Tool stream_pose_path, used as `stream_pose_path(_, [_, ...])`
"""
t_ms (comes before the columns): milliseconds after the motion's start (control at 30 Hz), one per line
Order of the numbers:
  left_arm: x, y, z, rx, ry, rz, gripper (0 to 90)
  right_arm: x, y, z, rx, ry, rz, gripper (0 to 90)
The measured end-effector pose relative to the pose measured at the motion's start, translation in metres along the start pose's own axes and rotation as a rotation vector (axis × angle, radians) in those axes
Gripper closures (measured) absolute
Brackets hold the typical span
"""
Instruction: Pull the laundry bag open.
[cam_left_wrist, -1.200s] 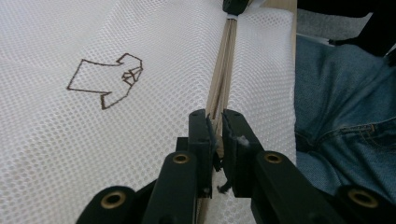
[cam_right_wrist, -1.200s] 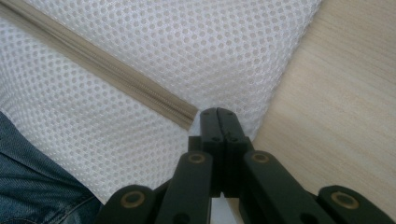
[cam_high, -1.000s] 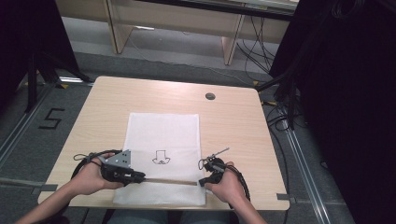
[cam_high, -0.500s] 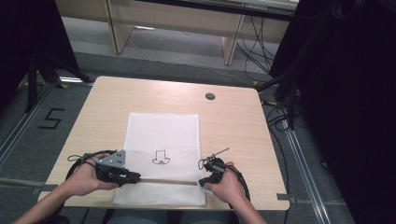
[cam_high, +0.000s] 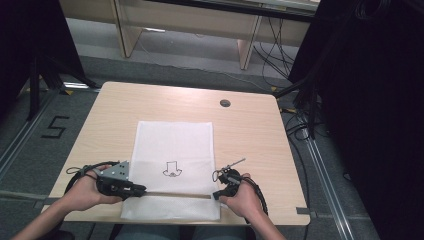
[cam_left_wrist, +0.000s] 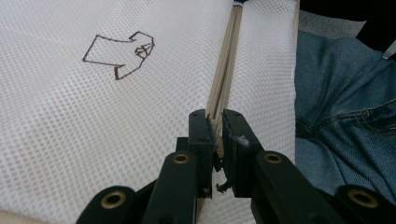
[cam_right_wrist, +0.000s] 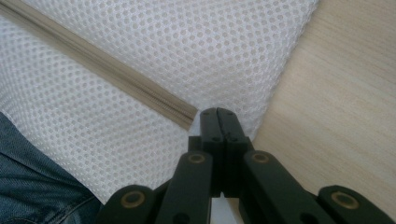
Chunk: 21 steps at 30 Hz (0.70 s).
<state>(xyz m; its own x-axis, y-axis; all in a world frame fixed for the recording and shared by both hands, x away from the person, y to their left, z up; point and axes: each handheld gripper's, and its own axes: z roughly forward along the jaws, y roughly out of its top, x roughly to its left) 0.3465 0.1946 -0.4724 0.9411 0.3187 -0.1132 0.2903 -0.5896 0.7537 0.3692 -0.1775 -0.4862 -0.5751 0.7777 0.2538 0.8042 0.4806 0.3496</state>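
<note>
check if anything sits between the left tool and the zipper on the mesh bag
Nothing visible does. The left tool already has its jaws closed on the zipper end of the white mesh bag, with no other thing between them.

We saw a white mesh bag (cam_high: 172, 150) (dotted weave, brown drawn outline), its beige zipper (cam_left_wrist: 224, 79), on a pale wood-grain counter (cam_high: 250, 130).

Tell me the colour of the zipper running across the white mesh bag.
Beige or tan, the zipper shows best in the right gripper view, against the white mesh bag.
</note>
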Motion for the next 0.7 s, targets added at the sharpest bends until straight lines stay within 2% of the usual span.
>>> stream_pose_path(33, [0.0000,-0.0005,-0.0007,-0.004,-0.001,-0.003,82.2,-0.0002,0.0004,-0.0007,0.014,0.004,0.000,90.0])
stream_pose_path(67, [-0.0003,-0.0007,-0.0017,-0.012,-0.002,-0.014,82.3,-0.0002,0.0008,-0.0013,0.030,-0.015,0.002,90.0])
stream_pose_path(133, [-0.0004,-0.0005,-0.0019,-0.008,-0.006,-0.008,82.2,0.0005,-0.0001,-0.0002,-0.001,-0.005,0.002,90.0])
stream_pose_path(500, [-0.0010,-0.0012,-0.0026,0.000,-0.003,0.001,82.2,0.0002,0.0000,-0.0010,0.008,-0.002,-0.001,90.0])
stream_pose_path(667, [0.0022,-0.0079,-0.0093,-0.016,0.008,-0.022,82.2,-0.0004,0.0002,-0.0008,0.011,0.003,-0.001,90.0])
stream_pose_path(700, [0.0020,-0.0094,-0.0102,-0.014,0.007,-0.028,82.2,-0.0007,0.0006,-0.0006,0.029,-0.020,0.000,90.0])
